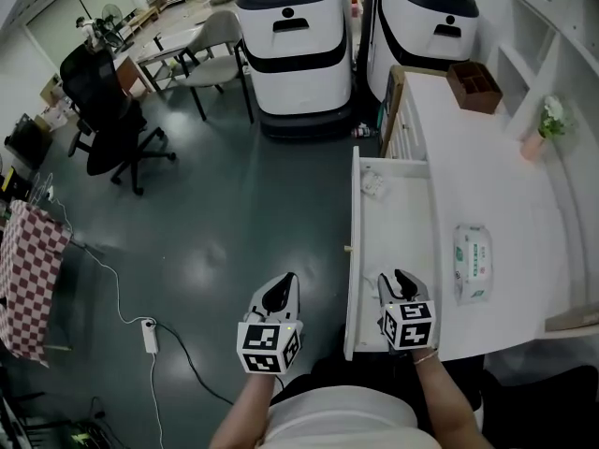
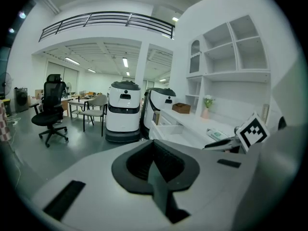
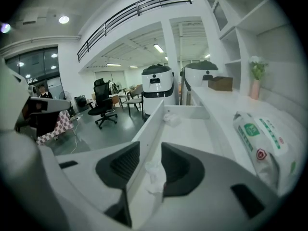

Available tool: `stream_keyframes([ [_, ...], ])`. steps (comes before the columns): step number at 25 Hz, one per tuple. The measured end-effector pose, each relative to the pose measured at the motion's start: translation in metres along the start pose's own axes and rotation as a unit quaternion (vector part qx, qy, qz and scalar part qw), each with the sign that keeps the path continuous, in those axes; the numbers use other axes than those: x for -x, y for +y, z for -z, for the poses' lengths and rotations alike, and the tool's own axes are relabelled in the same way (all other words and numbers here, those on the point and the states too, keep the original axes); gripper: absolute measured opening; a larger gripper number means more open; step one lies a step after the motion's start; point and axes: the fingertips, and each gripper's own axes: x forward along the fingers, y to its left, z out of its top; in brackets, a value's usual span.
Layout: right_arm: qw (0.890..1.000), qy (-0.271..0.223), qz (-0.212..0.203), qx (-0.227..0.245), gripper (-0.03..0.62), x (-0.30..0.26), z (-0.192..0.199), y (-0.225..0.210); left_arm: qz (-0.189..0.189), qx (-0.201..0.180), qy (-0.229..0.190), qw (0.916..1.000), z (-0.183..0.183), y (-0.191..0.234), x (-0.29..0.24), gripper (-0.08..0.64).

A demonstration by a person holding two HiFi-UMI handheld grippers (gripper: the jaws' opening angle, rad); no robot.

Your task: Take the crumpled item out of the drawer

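1 crumpled tissue (image 3: 155,176) lies inside the spread right hand-held gripper (image 3: 150,154), while the left hand-held gripper (image 2: 154,153) is pressed together.

Count, all views:

- grippers: 2; left gripper (image 1: 280,286), right gripper (image 1: 401,281)
- drawer (image 1: 355,251): 1
- crumpled items in the drawer: 2; one (image 1: 372,185) at its far front corner, one (image 3: 155,173) against its front wall towards the near end
- counter (image 1: 468,176): 1
- wipes pack (image 1: 473,263): 1, near the counter's front edge
- brown box (image 1: 474,86): 1, at the counter's far end
- flower vase (image 1: 543,131): 1, at the counter's back edge
- white machines: 2 (image 1: 295,45) (image 1: 421,21)
- chairs: 2; black (image 1: 108,110), pale (image 1: 217,50)
- power strip (image 1: 150,335): 1
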Motion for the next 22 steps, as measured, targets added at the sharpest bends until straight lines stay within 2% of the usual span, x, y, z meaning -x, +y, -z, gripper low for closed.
stream_keyframes([
  [9, 0.997, 0.076, -0.007, 0.011, 0.126, -0.031, 0.042, -0.006, -0.017, 0.003, 0.004, 0.9998, 0.002, 0.003, 0.001, -0.006],
  [14, 0.992, 0.117, -0.006, 0.036, 0.126, -0.045, 0.063, -0.006, -0.031, 0.008, 0.006, 0.9995, 0.004, 0.008, 0.003, -0.006],
  [22, 0.985, 0.168, 0.001, 0.031, 0.126, -0.068, 0.087, -0.01, -0.047, 0.017, 0.011, 0.9987, 0.009, 0.017, 0.005, -0.006],
])
